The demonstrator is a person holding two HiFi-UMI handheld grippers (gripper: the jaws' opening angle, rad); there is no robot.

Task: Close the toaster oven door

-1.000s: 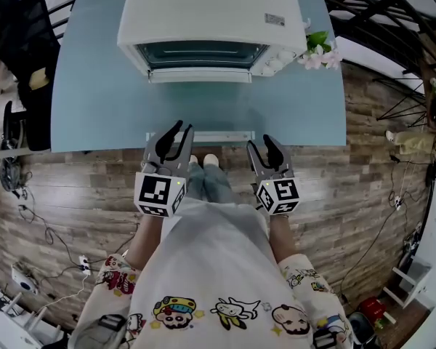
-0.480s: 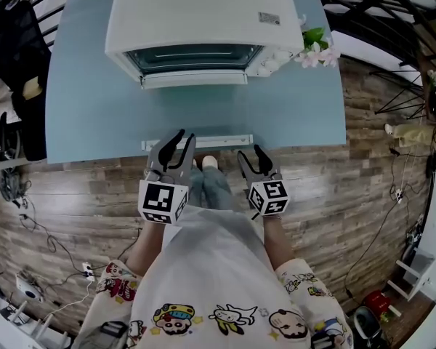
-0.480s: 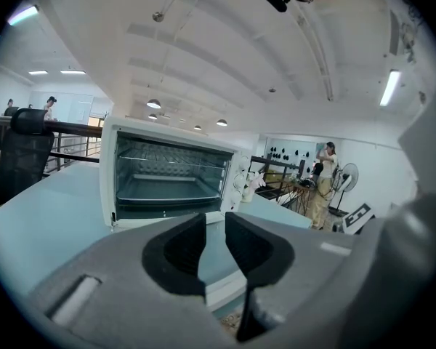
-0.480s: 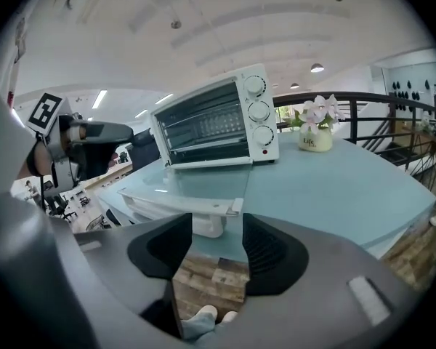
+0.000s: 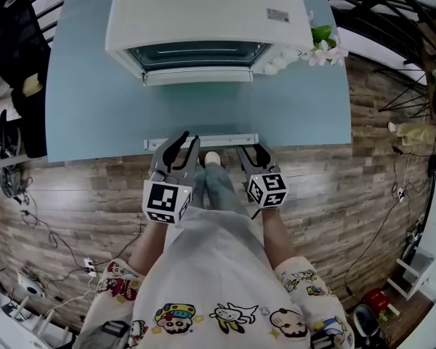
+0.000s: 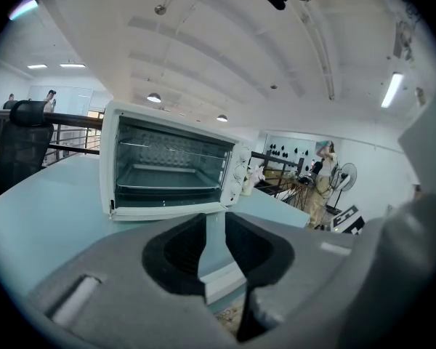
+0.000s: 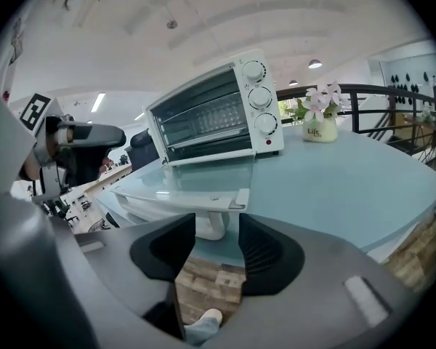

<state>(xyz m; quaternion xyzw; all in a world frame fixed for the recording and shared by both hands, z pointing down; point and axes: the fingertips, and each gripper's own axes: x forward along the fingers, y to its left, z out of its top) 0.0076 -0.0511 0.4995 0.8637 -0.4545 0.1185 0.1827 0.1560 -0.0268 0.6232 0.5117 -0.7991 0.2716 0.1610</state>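
Observation:
A white toaster oven (image 5: 203, 13) stands at the back of the blue table (image 5: 94, 107). Its glass door (image 7: 196, 180) hangs open and lies flat, with the white handle bar (image 5: 201, 141) at the table's front edge. My left gripper (image 5: 184, 141) is open, its tips at the left part of the handle (image 6: 221, 282), which shows low between the jaws. My right gripper (image 5: 253, 153) is open just below the handle's right end. Its jaws have just been closing a little. The handle's post (image 7: 211, 224) sits in line between them, and the pads do not press on it.
A small pot of pink flowers (image 5: 323, 46) stands right of the oven (image 7: 218, 111). A black chair (image 5: 22, 64) is at the table's left. Under the grippers are the wooden floor (image 5: 363, 166) and the person's feet (image 5: 212, 158).
Both grippers have sunk and come closer to the handle bar. The right one has shifted left, toward the bar's right end.

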